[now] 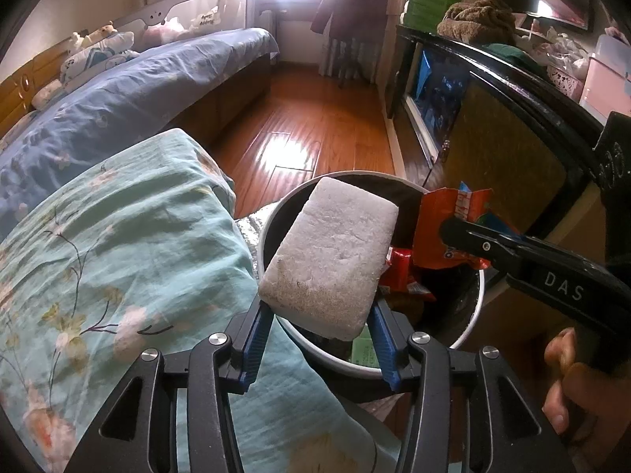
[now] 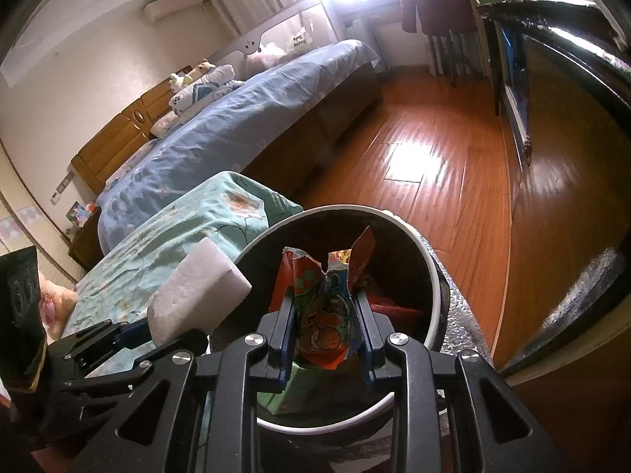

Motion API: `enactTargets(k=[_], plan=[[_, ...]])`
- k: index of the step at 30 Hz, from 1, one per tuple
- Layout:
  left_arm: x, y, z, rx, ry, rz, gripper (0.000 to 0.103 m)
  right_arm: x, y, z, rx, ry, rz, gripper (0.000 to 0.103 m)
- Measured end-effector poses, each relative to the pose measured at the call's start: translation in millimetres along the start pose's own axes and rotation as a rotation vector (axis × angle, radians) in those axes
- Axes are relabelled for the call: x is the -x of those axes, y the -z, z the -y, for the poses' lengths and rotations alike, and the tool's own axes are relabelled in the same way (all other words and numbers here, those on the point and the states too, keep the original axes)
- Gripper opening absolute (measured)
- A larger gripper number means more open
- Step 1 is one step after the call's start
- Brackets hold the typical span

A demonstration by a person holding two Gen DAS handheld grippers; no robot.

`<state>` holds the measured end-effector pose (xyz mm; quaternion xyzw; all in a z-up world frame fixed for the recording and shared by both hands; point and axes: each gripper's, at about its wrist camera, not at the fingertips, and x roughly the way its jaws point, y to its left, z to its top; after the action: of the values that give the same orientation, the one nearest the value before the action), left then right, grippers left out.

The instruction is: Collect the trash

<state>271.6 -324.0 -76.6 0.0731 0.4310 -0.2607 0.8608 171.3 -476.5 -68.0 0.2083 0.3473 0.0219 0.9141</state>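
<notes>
Bedroom setting, sunlight pouring through the far window and glaring off the wooden floor, with a long bed under a blue floral cover along the left wall. Nearer the cameras sits a teal flowered quilt, and right beside it a round bin with a white rim and a dark liner.

Over to the left gripper: its blue-padded fingers are clamped on the near end of a white foam block, a chunky rectangular slab with a speckled, dirty corner. The block is tilted, its far end raised and reaching out over the bin's mouth, its near end above the rim on the quilt side.

And the right gripper: pads pressed on either side of a crumpled orange snack wrapper printed with cartoon figures, torn top edge standing upright. The wrapper hangs directly over the open bin. From the left wrist view the same wrapper shows up just to the right of the foam block, pinched in the black jaws, with the person's hand on the handle at the lower right.

Down inside the bin, red packaging and a green carton already lie at the bottom.
</notes>
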Motion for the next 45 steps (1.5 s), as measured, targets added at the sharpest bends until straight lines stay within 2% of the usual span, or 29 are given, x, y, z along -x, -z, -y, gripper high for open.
enactTargets(k=[2,6,8,10,12,19,24,26,32,39,45], plan=[[-1,-1,0,-0.004,0.01,-0.007,0.049,-2,0,2,-0.005,-0.002,-0.006,0.04],[-3,-3,-1,-0.005,0.012,-0.013,0.05,-4,-2,4,-0.005,0.006,-0.014,0.048],[-1,-3,-3,0.002,0.008,-0.008,0.051,-2,-3,5,-0.009,0.006,-0.008,0.056],[0,-2,-6,0.007,0.004,-0.007,0.053,1,-4,5,-0.01,0.009,0.002,0.06],[2,1,-8,0.013,0.001,-0.007,0.06,4,-3,5,-0.016,0.009,0.01,0.061],[22,10,-13,0.024,0.016,0.037,0.06,19,4,-1,-0.041,-0.005,0.041,0.065],[46,35,-28,0.083,0.022,0.068,0.06,32,18,-15,-0.054,-0.03,0.057,0.071],[56,47,-33,0.104,0.02,0.079,0.06,37,26,-24,-0.051,-0.042,0.063,0.078],[93,89,-50,0.158,-0.015,0.129,0.064,55,58,-53,-0.044,-0.083,0.101,0.089],[139,138,-73,0.249,-0.062,0.192,0.065,72,88,-79,-0.01,-0.086,0.141,0.09],[176,163,-78,0.261,-0.113,0.251,0.065,88,100,-100,0.061,-0.039,0.193,0.09]])
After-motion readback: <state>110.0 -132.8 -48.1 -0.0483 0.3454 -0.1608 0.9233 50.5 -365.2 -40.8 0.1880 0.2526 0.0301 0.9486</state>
